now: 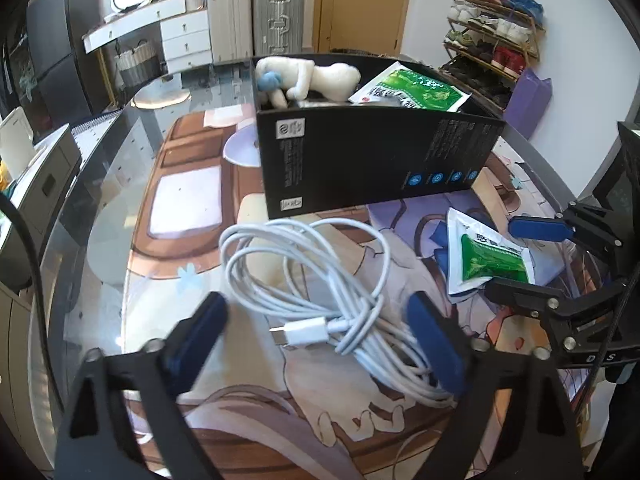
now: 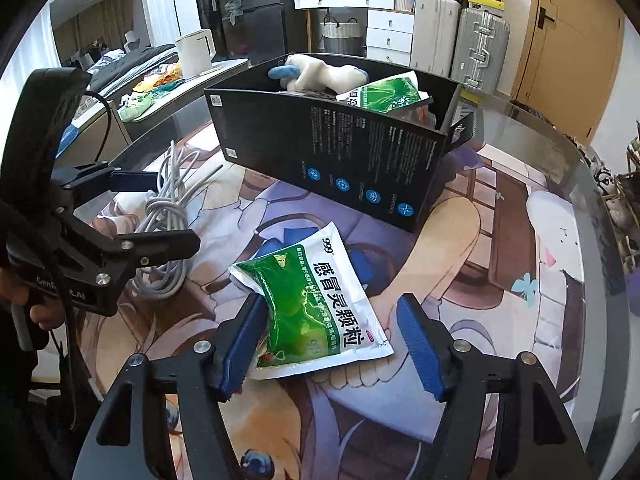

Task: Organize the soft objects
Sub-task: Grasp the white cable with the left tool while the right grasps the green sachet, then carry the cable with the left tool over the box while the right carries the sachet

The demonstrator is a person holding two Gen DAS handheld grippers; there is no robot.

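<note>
From the left wrist view, we hold the left gripper [image 1: 316,320] with its blue fingers spread on either side of one coiled white cable [image 1: 320,284], neither pad pressing it; the cable lies on the glass-topped table [image 1: 100,240] just in front of the black box [image 1: 372,160], which blocks the way ahead. In the box we count one white plush toy [image 1: 312,78] and one green packet [image 1: 412,90]; a second green sachet [image 1: 490,260] lies to the right between the fingers of the right gripper [image 1: 516,254]. From the right wrist view, our right gripper [image 2: 326,334] straddles that sachet [image 2: 316,308], the left pad touching its edge, the right pad clear of it, so nothing is clamped. Open tabletop stretches right toward the curved rim; the left gripper [image 2: 164,210] and the cable [image 2: 168,216] crowd the left.
</note>
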